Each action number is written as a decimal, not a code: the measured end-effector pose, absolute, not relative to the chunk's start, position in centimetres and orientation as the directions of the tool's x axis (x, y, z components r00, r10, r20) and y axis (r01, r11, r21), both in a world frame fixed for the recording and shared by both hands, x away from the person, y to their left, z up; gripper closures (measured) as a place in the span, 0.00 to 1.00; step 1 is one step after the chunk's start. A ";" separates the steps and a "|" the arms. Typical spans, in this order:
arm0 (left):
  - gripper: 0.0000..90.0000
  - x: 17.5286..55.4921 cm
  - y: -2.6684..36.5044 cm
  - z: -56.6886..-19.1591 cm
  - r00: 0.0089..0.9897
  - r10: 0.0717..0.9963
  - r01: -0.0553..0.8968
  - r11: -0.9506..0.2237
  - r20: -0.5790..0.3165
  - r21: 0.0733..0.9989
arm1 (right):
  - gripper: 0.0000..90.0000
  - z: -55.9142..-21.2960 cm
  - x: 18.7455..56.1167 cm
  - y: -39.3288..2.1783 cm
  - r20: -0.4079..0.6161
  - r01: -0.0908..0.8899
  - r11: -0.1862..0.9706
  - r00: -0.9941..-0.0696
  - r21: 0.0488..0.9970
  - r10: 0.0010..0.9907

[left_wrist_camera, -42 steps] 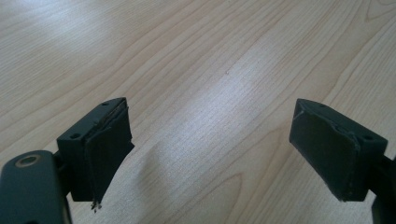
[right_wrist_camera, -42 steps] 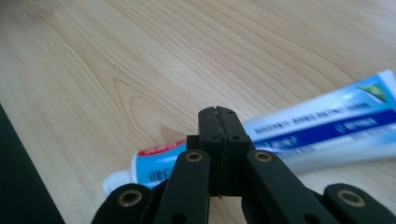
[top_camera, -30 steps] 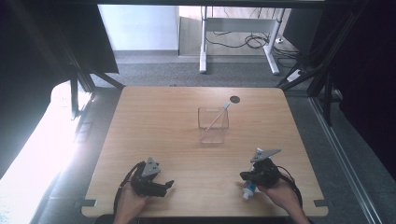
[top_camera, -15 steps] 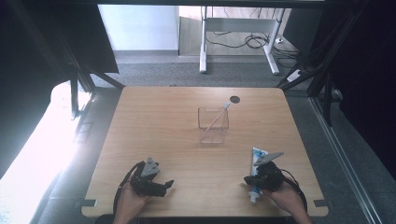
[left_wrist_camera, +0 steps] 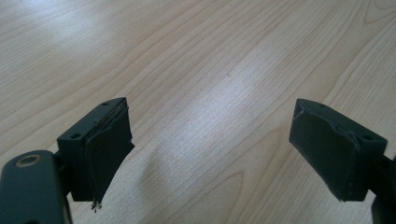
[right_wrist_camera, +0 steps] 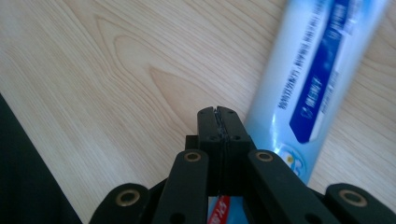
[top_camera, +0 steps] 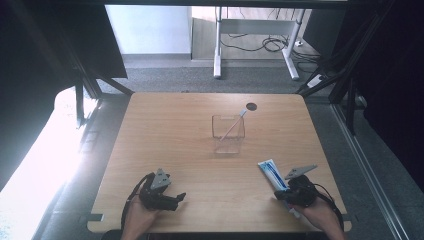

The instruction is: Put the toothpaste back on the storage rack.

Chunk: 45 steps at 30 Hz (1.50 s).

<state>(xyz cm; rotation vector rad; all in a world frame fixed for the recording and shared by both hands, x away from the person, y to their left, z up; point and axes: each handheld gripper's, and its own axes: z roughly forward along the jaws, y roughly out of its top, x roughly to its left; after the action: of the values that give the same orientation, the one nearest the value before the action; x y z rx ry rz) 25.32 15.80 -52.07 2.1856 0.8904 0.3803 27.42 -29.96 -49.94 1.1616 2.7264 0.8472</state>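
Note:
A blue and white toothpaste tube (top_camera: 272, 173) lies flat on the wooden table (top_camera: 175, 135) at the near right. My right gripper (top_camera: 278, 195) rests beside its lower end, jaws pressed together with nothing between them. In the right gripper view the shut gripper (right_wrist_camera: 217, 113) sits just left of the tube (right_wrist_camera: 322, 79), which runs on under the gripper body. My left gripper (top_camera: 178, 197) lies at the near left, open over bare wood (left_wrist_camera: 210, 154). A clear cup (top_camera: 228, 141) with a toothbrush (top_camera: 232, 127) leaning in it stands mid-table.
A dark round hole (top_camera: 251, 106) sits in the tabletop behind the cup. The near table edge runs just below both hands. White desk legs (top_camera: 218, 45) and cables lie on the floor beyond the far edge.
My right gripper has slid to the right along the near edge, and more of the toothpaste tube now shows at its upper left. The left gripper has stayed put.

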 end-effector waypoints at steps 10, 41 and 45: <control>0.15 25.3 15.9 -52.0 0.719 0.695 0.479 -0.481 -0.014 0.734 | 0.92 -49.3 27.2 -30.9 0.126 0.653 0.582 -0.710 0.485 0.692; 0.15 25.4 15.8 -52.1 0.727 0.686 0.484 -0.487 -0.025 0.727 | 0.58 -48.3 31.6 -29.3 0.034 0.709 0.662 -0.688 0.243 0.725; 0.15 25.4 15.7 -52.2 0.730 0.683 0.483 -0.490 -0.025 0.726 | 0.55 -48.7 32.3 -28.6 0.031 0.716 0.669 -0.687 0.200 0.726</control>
<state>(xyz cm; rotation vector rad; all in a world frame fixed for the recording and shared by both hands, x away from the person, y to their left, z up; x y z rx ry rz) 25.37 15.74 -52.17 2.1855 0.8766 0.3449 32.29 -28.61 -48.66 1.2204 2.8229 0.3040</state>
